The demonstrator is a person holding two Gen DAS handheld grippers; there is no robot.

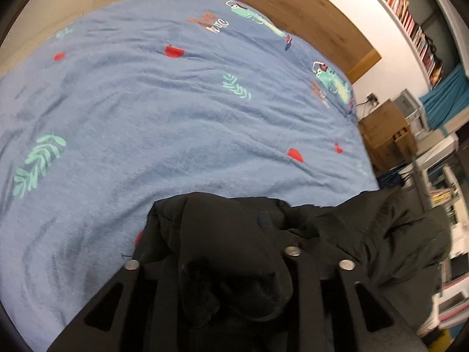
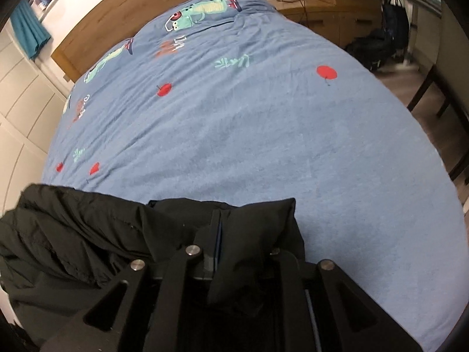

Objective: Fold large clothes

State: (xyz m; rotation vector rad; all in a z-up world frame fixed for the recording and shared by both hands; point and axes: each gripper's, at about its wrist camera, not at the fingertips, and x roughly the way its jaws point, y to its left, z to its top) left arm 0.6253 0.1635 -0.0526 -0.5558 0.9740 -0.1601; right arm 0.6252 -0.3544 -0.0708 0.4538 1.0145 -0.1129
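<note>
The left hand-held gripper (image 1: 231, 264) fills the bottom of its own view, and a thick bunch of black jacket (image 1: 337, 228) is seen pinched between its fingers, fabric spilling over them. In the other view the right hand-held gripper (image 2: 231, 252) is closed in the same way on a flat edge of the jacket (image 2: 73, 234), with a blue strip (possibly a zipper tape, too dark to be sure) caught between the fingers.

By size, the bed (image 1: 176, 102) comes first: its blue duvet cover printed with crocodiles, leaves and red apples is spread fairly smooth and offers a broad, soft place for laying the garment out. Behind it the wooden headboard (image 1: 293, 8) is set against the wall, with a bookshelf (image 1: 410, 26) above. Next comes the jacket itself, a padded black garment held up at the near edge of the bed, bunched and sagging between the two grips rather than spread.

The two grips appear to be placed apart on the garment so that it can be stretched wide and lowered flat on the duvet; folding proper is judged not yet begun. The padding is likely to spring back, so creases may need to be pressed.
</note>
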